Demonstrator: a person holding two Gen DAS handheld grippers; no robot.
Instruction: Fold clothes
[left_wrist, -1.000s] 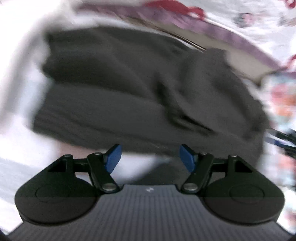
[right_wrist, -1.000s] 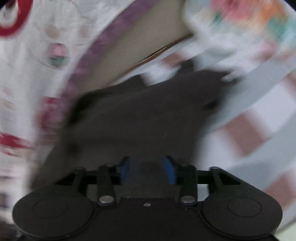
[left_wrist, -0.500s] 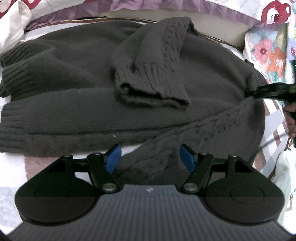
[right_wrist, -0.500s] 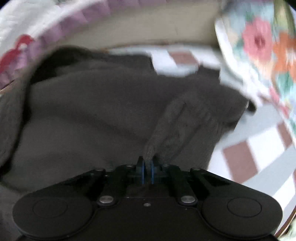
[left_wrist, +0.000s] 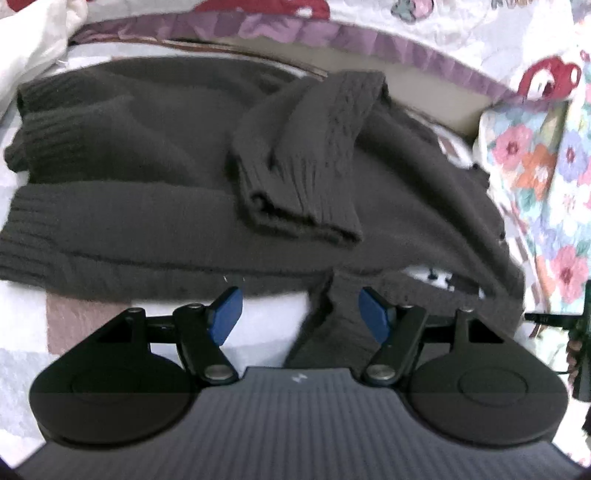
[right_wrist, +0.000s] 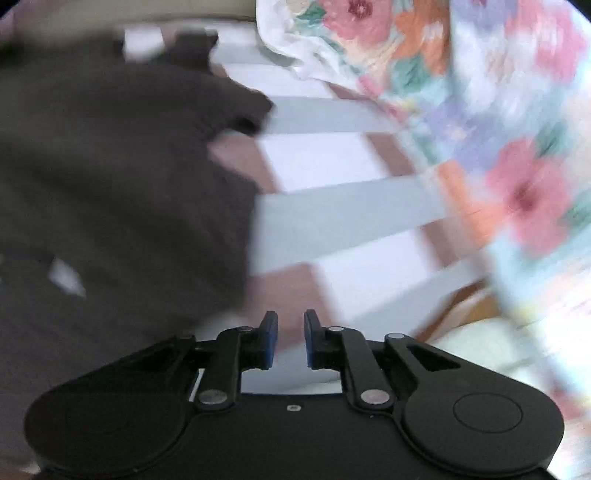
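Dark grey cable-knit sweater (left_wrist: 155, 192) ahead, one sleeve folded across body, other sleeve hanging loose between spread left gripper (left_wrist: 300, 314) pads. Right gripper (right_wrist: 290, 339) opening, empty, beside hem. Body folds outstanding.

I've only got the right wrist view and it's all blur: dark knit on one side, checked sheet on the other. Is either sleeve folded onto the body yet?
Observer: Yes. In the left wrist view one sleeve lies folded across the body of the dark knit sweater, with its ribbed cuff toward the camera.
Operator: And the other one?
Observer: The second sleeve is not folded in. It runs off the sweater's near edge onto the sheet, down between the fingers of the left gripper.
Operator: Is the left one gripping it?
Observer: No. Its jaws stand wide open and the sleeve lies loose, nearer the blue pad on the picture's right.
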